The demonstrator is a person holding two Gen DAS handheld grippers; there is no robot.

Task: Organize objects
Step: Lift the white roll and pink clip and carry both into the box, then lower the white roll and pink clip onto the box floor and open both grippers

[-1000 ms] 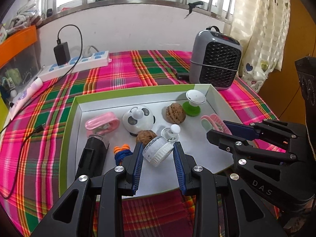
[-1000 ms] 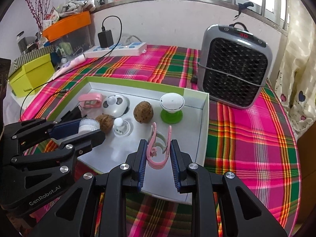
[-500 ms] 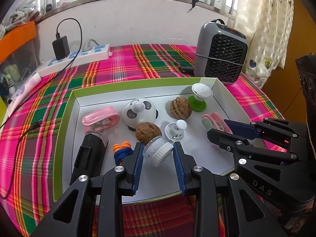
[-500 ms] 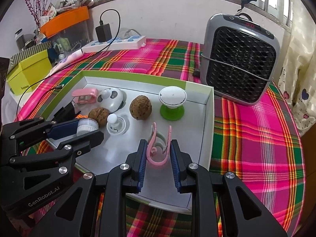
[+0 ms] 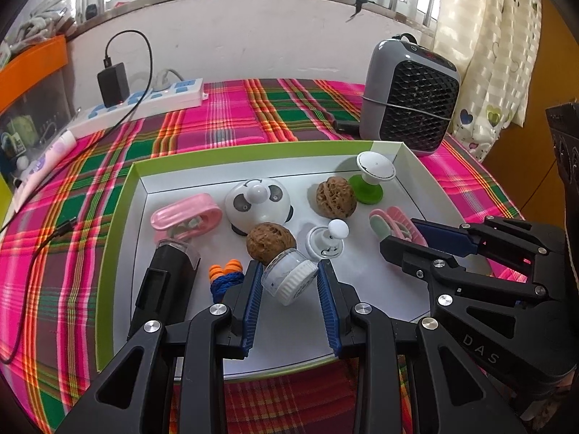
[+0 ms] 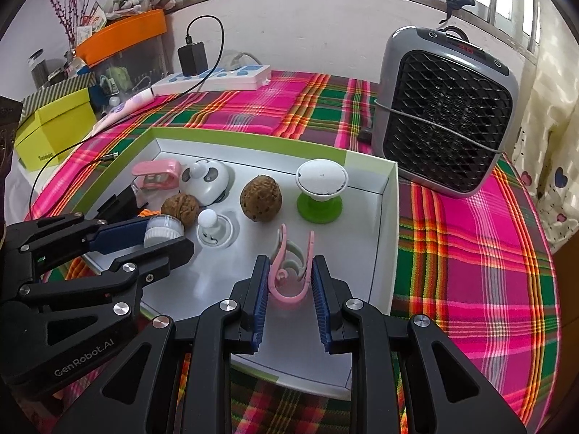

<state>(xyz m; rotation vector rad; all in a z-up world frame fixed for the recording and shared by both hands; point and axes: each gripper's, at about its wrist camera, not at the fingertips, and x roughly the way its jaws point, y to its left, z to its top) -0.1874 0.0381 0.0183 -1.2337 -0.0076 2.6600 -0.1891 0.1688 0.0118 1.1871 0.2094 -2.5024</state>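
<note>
Left gripper (image 5: 289,282): jaws clamped on 1 small white jar (image 5: 289,278), tilted, ribbed lid toward the camera, held over the tray floor. Right gripper (image 6: 289,282): jaws clamped on 1 pink clip (image 6: 289,275), its 2 prongs pointing away from the camera, also over the tray.

Tray (image 5: 119,224): shallow, white inside, green rim, on a plaid cloth (image 5: 231,115).

Count inside the tray:
- 2 walnuts: 1 (image 5: 270,240) just behind the jar, 1 (image 5: 334,199) farther back.
- 1 panda-faced dome (image 5: 257,200), touching or almost touching the near walnut.
- 1 pink case (image 5: 186,217), left of the panda.
- 1 black block with a clear cap (image 5: 166,278), along the left wall.
- 1 orange-and-blue item (image 5: 226,276), between the black block and the left gripper's left finger.
- 1 small white knob on a round base (image 5: 327,240), just right of the near walnut.
- 1 white-topped green stand (image 5: 371,177), in the far right corner.

Outside the tray: 1 heater (image 6: 448,115) just beyond the far right corner; 1 power strip (image 5: 144,105) with 1 black adapter (image 5: 113,85) plugged in, by the wall.

Open room: bare tray floor lies near the front edge and along the right wall beside the clip. Left half is crowded. Bare cloth right of the tray, in front of the heater.
</note>
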